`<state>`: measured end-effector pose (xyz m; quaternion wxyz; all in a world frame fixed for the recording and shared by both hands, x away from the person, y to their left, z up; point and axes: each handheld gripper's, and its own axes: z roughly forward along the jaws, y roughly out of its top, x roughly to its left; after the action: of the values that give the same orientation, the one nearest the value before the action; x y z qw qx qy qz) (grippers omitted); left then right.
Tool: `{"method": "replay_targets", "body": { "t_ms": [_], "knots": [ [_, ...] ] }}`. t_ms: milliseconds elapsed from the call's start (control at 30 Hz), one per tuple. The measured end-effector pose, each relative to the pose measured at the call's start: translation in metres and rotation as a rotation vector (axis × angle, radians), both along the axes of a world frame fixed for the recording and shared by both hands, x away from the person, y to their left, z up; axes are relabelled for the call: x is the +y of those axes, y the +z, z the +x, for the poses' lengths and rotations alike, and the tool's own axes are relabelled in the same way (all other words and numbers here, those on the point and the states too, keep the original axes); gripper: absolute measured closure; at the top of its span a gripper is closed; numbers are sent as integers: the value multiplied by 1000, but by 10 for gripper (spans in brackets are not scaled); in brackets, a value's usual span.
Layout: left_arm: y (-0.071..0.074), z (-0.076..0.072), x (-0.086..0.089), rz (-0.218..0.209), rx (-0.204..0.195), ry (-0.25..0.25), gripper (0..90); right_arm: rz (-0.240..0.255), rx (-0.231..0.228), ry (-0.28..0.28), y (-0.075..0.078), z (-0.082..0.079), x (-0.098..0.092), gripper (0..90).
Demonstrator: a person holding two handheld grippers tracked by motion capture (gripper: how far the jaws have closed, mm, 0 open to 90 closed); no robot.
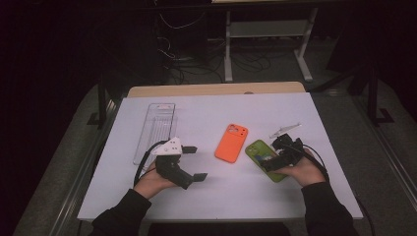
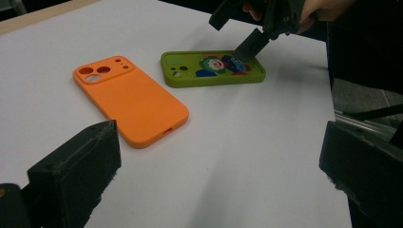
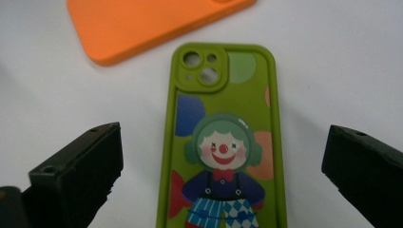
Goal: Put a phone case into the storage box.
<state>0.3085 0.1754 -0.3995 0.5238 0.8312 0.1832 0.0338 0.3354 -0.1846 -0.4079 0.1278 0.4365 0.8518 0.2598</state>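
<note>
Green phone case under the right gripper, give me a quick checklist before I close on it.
1. Right gripper open wide: ok.
2. Green phone case centred between its jaws: ok.
3. Case flat on the table, clown side up: ok.
4. Orange phone case apart from the green one: ok.
5. Left gripper open and off to the side: ok.
6. Jaws low enough to catch the case edges: cannot tell.

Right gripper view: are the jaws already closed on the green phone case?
No, the right gripper has its jaws spread wide on either side of the green phone case, which lies flat on the white table.
</note>
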Motion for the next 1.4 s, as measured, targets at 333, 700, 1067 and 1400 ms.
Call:
{"method": "replay_targets", "body": {
  "t_ms": [333,700,1067,1400],
  "knots": [
    [-1,0,-1,1,2,-5,0,-76,93,13,-11,5,4,7],
    [-1,0,-1,8,1,-5,0,-133,162,16,-18,8,8,46],
    [-1,0,-1,10,3,-6,0,-153,210,31,-24,8,7,106],
    [-2,0,-2,12,0,-11,0,-153,225,19,-24,9,8,128]
  ]
}}
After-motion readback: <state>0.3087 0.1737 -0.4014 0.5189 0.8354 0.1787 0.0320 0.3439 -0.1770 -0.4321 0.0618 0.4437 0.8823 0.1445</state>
